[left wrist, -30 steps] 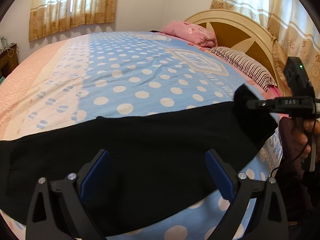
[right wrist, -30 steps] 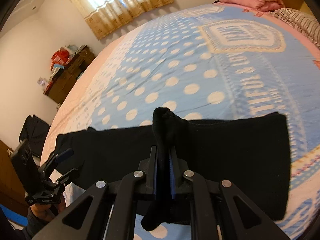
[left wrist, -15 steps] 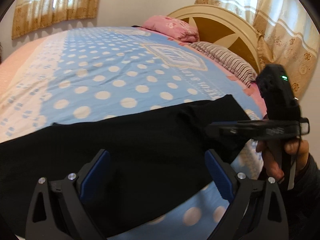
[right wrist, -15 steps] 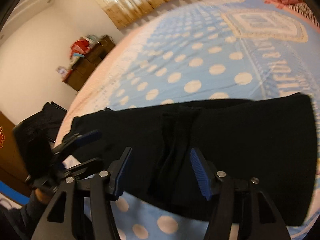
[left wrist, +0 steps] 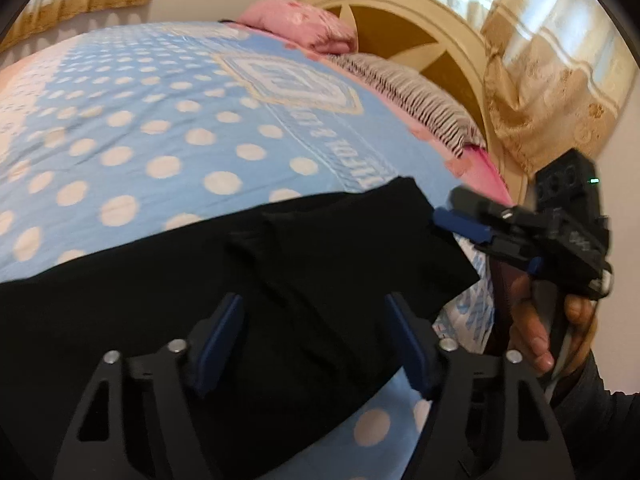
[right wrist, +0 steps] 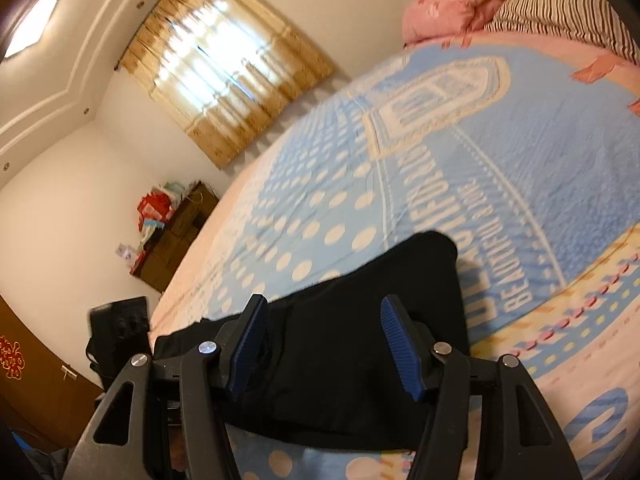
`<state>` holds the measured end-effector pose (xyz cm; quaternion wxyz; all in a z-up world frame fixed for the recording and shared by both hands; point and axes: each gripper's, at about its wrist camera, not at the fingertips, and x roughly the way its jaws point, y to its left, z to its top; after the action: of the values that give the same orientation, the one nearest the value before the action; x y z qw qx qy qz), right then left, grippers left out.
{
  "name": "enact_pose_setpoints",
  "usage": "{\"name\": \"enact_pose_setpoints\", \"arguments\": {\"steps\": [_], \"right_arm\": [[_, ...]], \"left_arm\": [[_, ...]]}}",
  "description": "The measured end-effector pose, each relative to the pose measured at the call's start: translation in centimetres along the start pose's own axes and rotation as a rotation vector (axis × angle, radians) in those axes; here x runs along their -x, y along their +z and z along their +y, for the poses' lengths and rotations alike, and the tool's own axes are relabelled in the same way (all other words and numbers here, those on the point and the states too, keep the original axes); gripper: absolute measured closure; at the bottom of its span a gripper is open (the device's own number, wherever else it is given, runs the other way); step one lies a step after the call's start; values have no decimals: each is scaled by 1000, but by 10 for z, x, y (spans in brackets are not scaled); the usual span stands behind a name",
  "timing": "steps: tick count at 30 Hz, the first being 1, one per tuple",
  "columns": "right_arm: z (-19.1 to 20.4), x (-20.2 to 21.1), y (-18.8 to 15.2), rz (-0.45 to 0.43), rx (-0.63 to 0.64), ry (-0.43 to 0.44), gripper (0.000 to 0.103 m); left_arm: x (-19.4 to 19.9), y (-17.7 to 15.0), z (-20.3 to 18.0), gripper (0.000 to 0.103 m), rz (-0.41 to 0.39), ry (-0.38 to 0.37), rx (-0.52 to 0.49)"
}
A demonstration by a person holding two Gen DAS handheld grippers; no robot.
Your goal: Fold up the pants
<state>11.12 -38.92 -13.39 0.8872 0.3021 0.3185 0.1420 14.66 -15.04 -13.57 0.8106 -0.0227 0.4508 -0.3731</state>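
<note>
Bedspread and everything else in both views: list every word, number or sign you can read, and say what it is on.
"BEAUTIFUL": blue bedspread, curved line of white lettering.
Larger white letters above it on the bedspread: cut off and blurred, unreadable.
Crest on the bedspread: too blurred.
Red sign on the brown door: unreadable.
Right gripper body marking: unreadable.

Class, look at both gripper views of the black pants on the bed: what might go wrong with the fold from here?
1. The pants lie close to the bed's near edge, so a tug may drag them off.
2. A raised wrinkle sits mid-fabric; folding over it may leave a lumpy crease.
3. The left gripper is closing over loose cloth and may pinch only one layer; the right gripper holds nothing.
</note>
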Motion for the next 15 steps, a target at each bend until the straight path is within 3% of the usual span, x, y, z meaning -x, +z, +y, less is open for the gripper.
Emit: {"name": "enact_pose_setpoints", "arguments": {"steps": [5, 10, 15], "right_arm": [[-1, 8, 2, -53, 12, 3, 42], [-5, 12, 2, -76, 20, 7, 42], [-13, 18, 2, -116, 1, 8, 42]], "left_arm": [[-16, 7, -6, 40, 27, 10, -2], [-22, 9, -11, 90, 43, 3, -27], [-8, 13, -7, 96, -15, -3, -17]]}}
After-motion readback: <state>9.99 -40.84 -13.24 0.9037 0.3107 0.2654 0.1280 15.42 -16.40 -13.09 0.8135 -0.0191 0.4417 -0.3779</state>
